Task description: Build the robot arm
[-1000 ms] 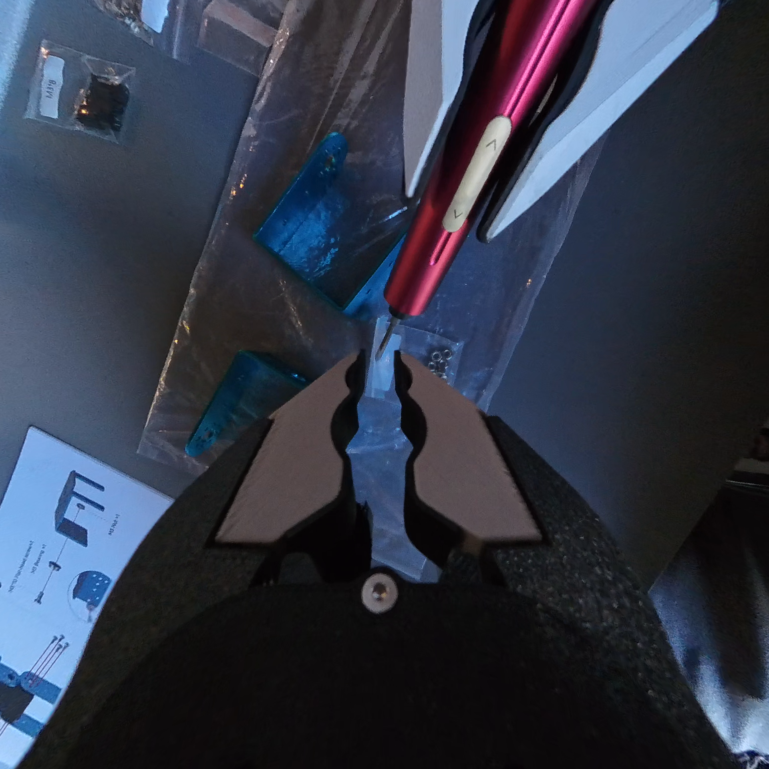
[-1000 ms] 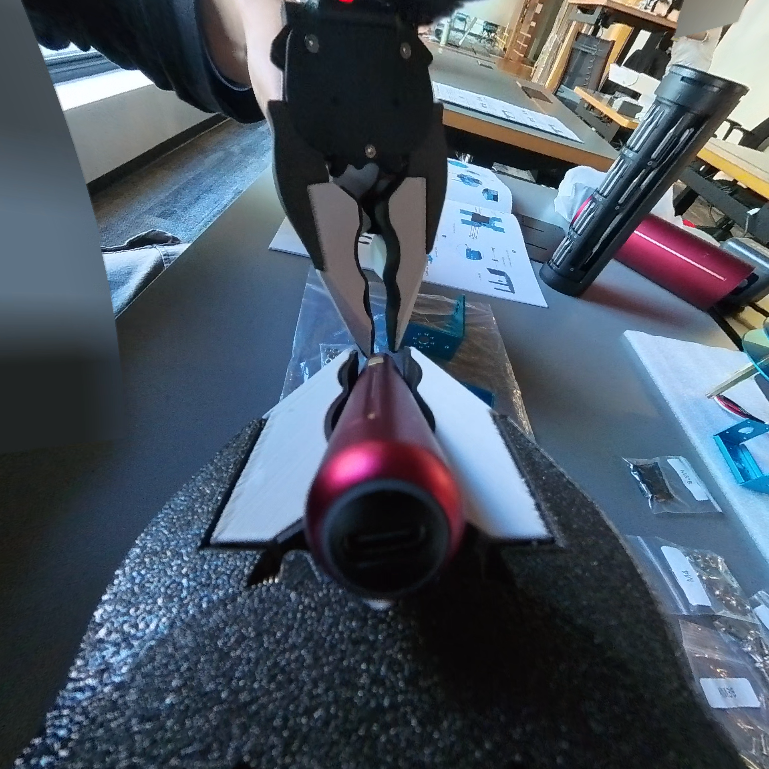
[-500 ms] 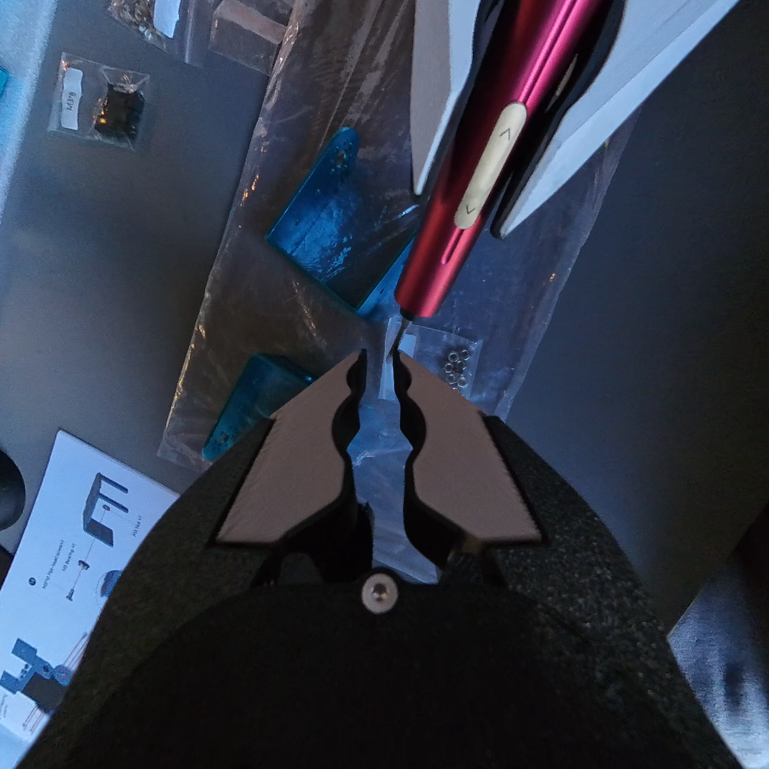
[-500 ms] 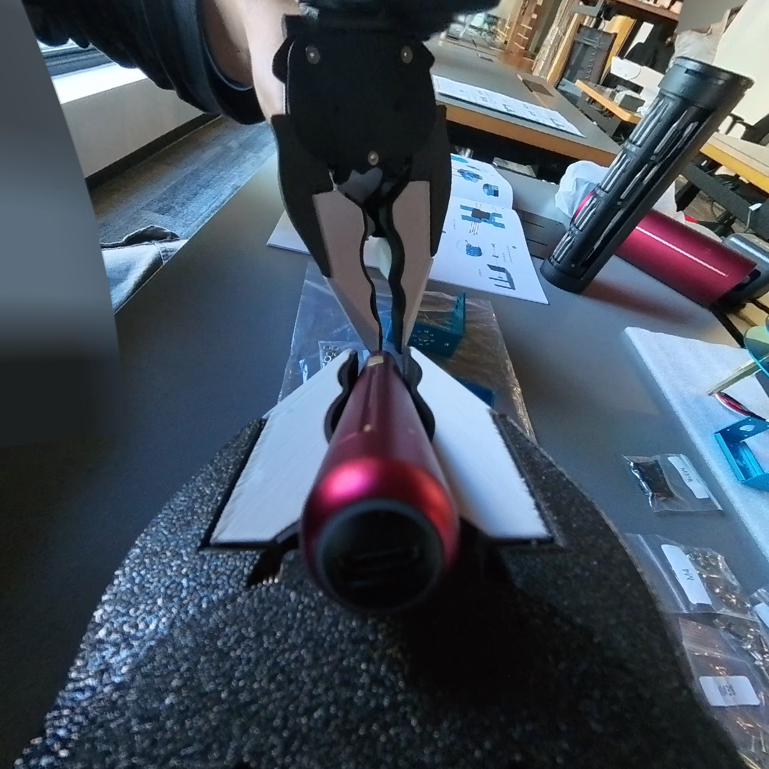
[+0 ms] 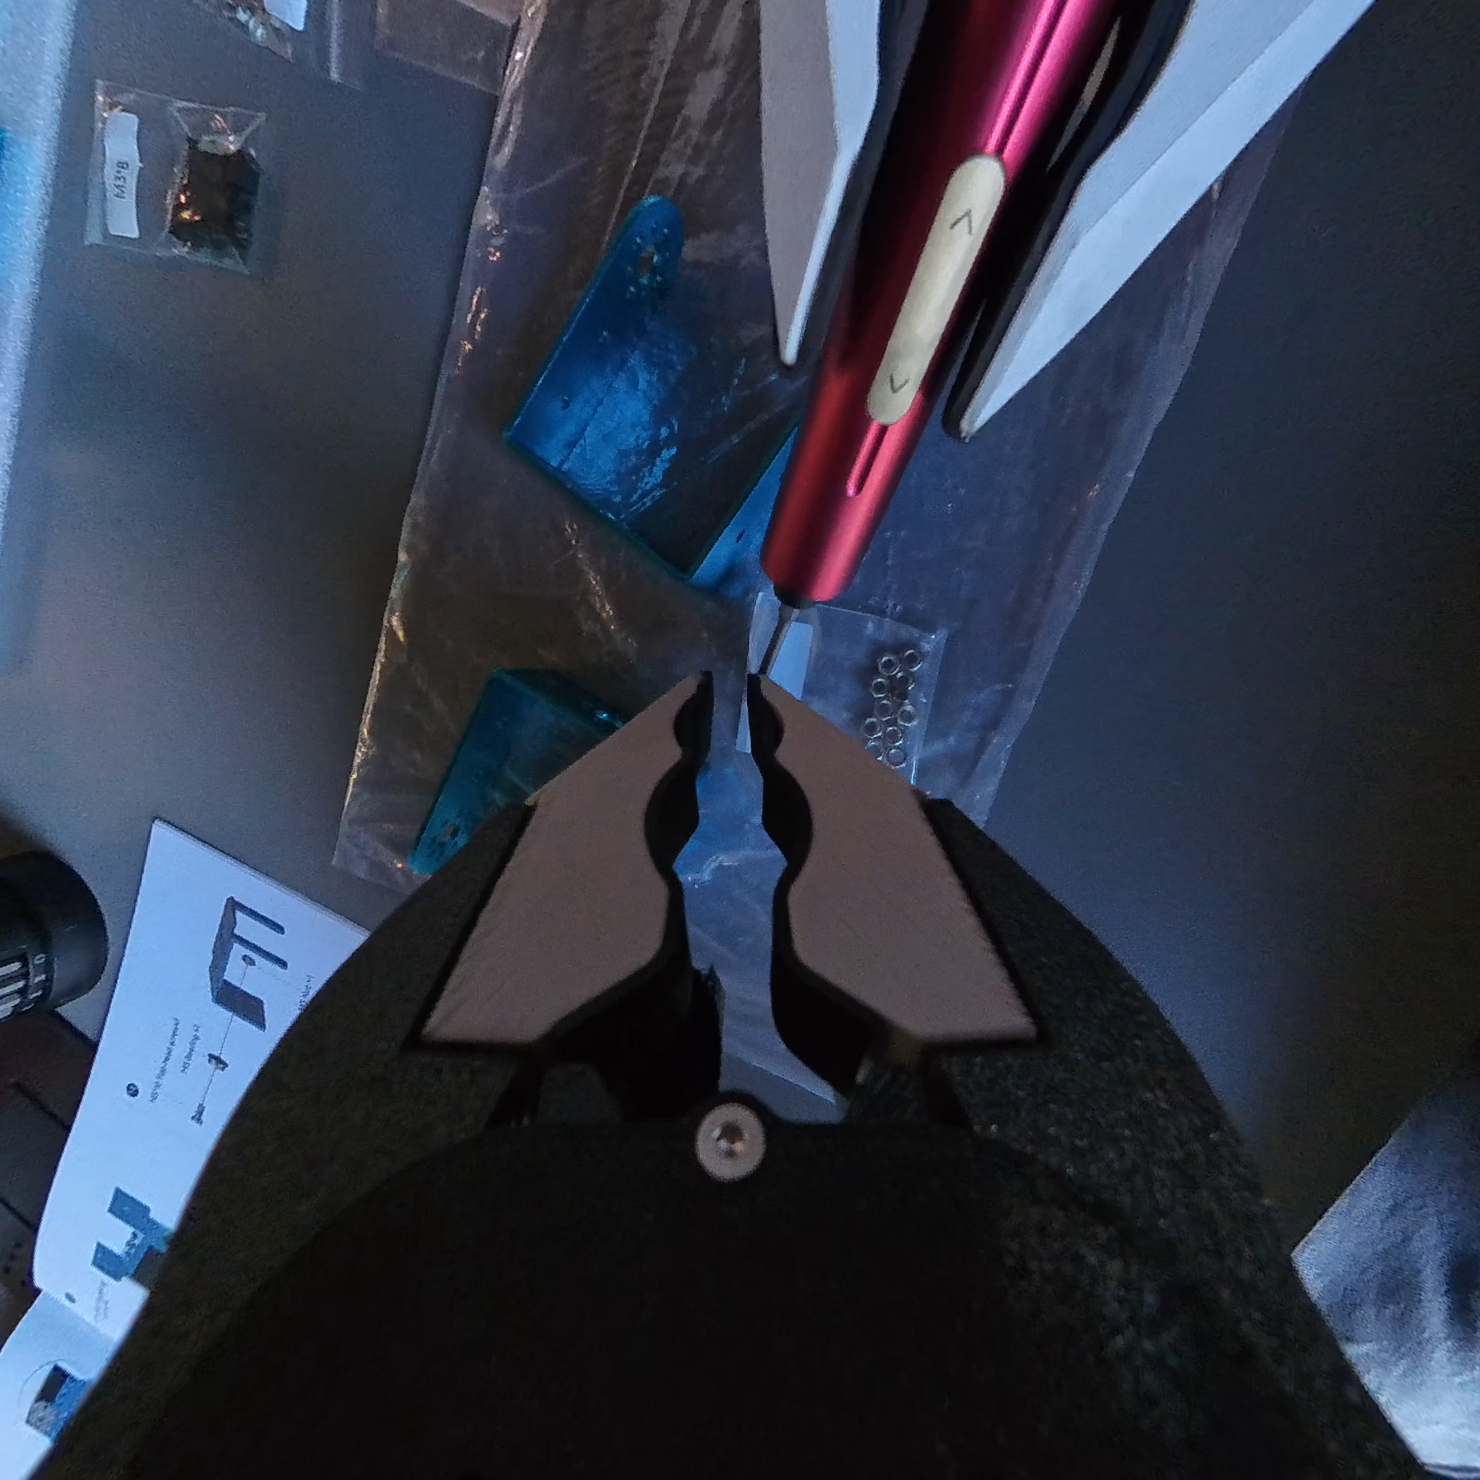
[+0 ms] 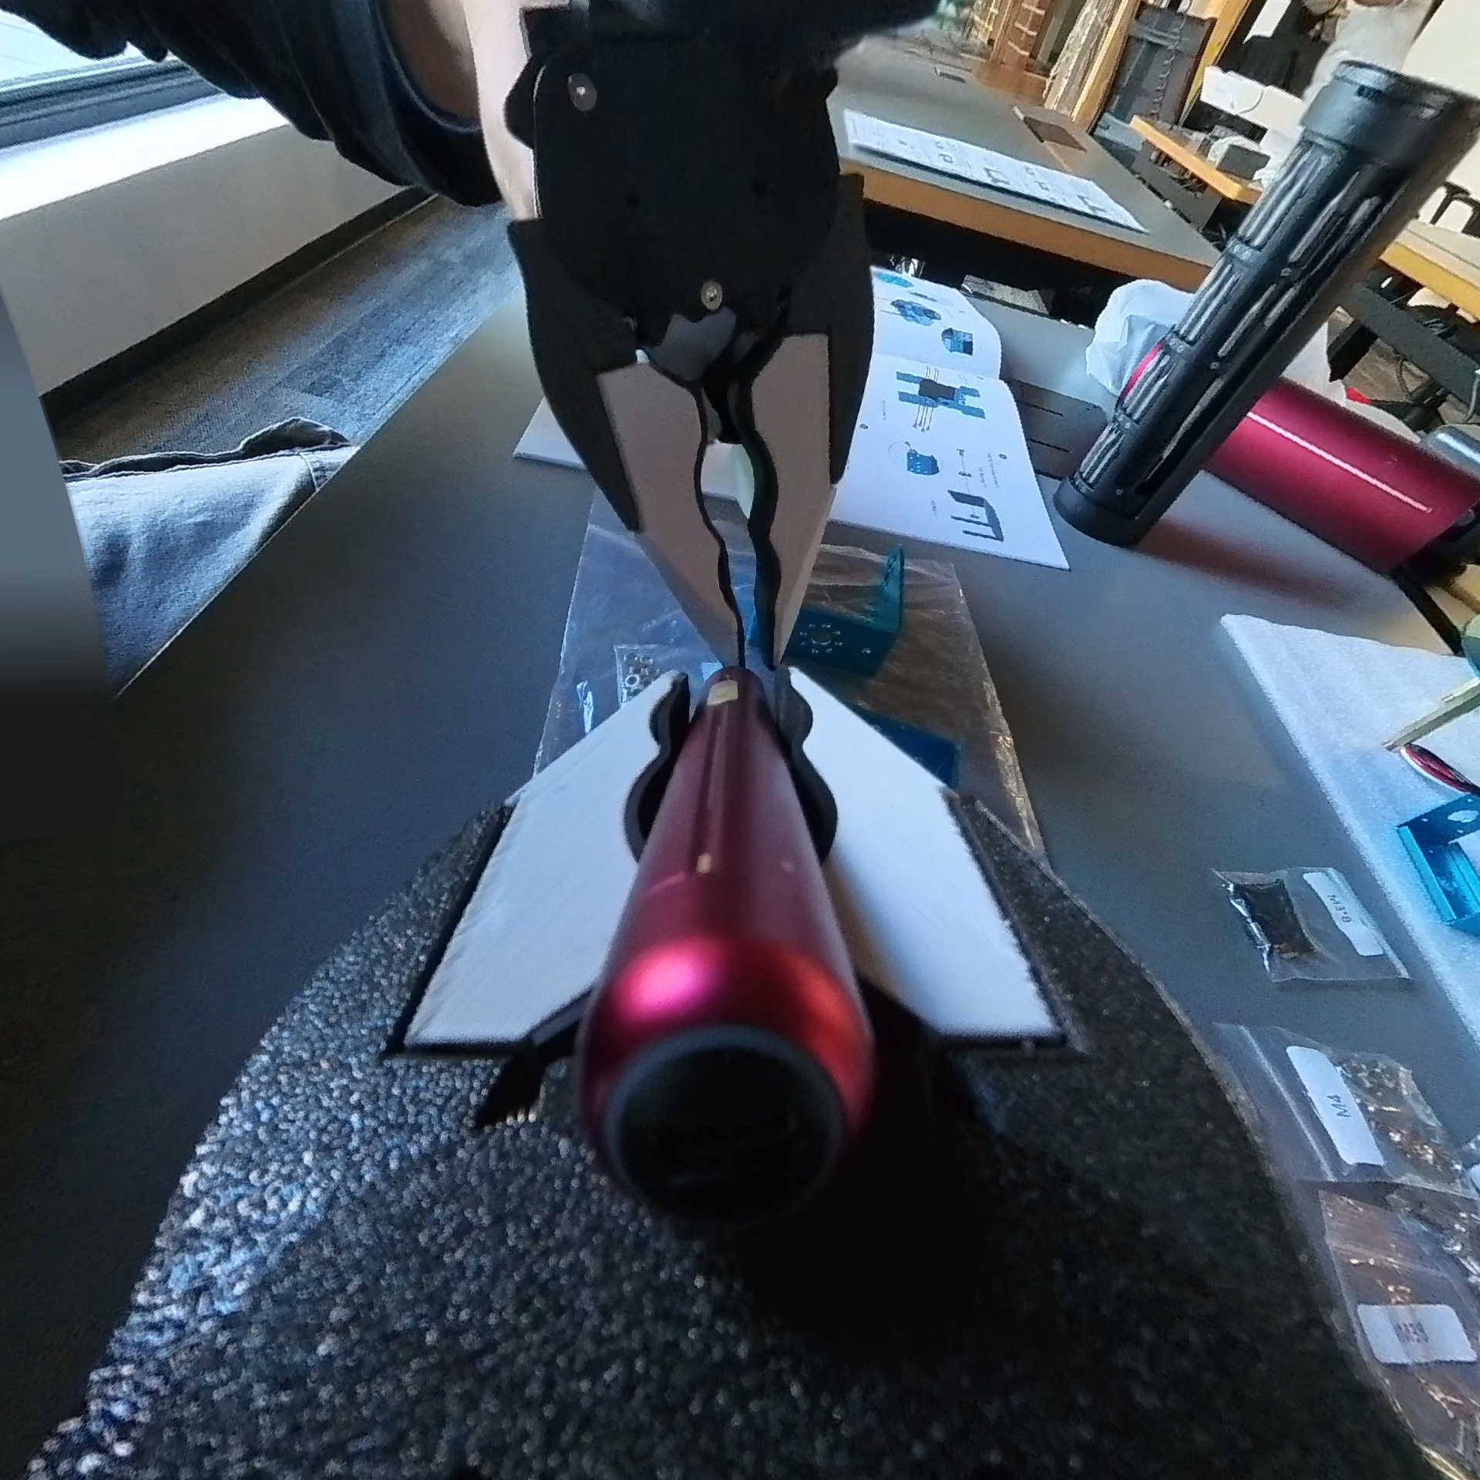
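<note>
Two grippers meet at centre frame: right gripper (image 6: 741,705) clamps a glossy red screwdriver (image 6: 725,921); left gripper (image 5: 729,681), narrowly parted, empty, over a crinkled clear bag (image 5: 921,577) holding blue brackets (image 5: 633,416).

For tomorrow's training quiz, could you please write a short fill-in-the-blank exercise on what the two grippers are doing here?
1. The right gripper is shut on a ____ electric screwdriver.
2. The screwdriver's bit points toward the tips of the ____ gripper.
3. The blue brackets lie on a clear ____ bag.
4. The small bag of rings lies beside the left gripper's ____.

Missing words: red; left; plastic; tips
</note>
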The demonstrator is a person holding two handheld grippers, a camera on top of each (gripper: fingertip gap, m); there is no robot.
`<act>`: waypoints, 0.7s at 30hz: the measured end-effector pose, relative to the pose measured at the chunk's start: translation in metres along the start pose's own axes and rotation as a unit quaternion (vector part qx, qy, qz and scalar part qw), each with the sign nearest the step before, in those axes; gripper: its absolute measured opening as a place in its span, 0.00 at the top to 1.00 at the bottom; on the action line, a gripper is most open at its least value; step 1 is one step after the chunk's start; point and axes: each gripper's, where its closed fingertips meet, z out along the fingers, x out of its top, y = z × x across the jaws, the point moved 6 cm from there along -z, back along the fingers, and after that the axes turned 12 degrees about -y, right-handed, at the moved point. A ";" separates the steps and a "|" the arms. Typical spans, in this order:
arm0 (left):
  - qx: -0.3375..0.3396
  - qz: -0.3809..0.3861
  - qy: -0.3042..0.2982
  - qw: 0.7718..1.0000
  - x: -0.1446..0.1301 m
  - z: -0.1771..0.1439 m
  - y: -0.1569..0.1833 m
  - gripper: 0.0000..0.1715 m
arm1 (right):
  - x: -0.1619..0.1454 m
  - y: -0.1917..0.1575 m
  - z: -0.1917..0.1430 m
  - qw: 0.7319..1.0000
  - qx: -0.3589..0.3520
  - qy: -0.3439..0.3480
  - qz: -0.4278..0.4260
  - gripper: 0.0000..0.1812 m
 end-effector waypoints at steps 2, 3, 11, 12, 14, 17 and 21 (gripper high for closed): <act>-0.001 0.006 -0.005 1.000 0.000 0.001 0.001 0.98 | 0.000 0.000 0.000 1.000 -0.001 -0.001 -0.001 0.88; -0.004 0.007 -0.007 1.000 0.001 0.001 0.002 1.00 | 0.000 0.000 0.000 1.000 -0.001 -0.002 0.000 0.88; 0.016 0.037 -0.017 0.999 0.002 0.002 0.004 1.00 | -0.001 -0.001 0.001 1.000 -0.001 -0.005 -0.008 0.88; 0.029 0.039 -0.015 0.999 0.002 0.001 0.003 1.00 | 0.000 -0.001 -0.001 1.000 -0.006 0.001 -0.009 0.88; 0.034 0.046 -0.009 0.998 0.002 -0.002 0.003 1.00 | 0.003 0.000 -0.007 1.000 -0.006 0.016 -0.005 0.88; 0.031 0.039 -0.003 0.999 -0.001 -0.004 0.003 1.00 | 0.007 0.000 -0.021 1.000 -0.009 0.023 0.003 0.88; 0.032 0.034 0.014 0.999 -0.004 -0.008 0.004 1.00 | 0.011 -0.003 -0.060 0.999 -0.033 0.036 -0.008 0.88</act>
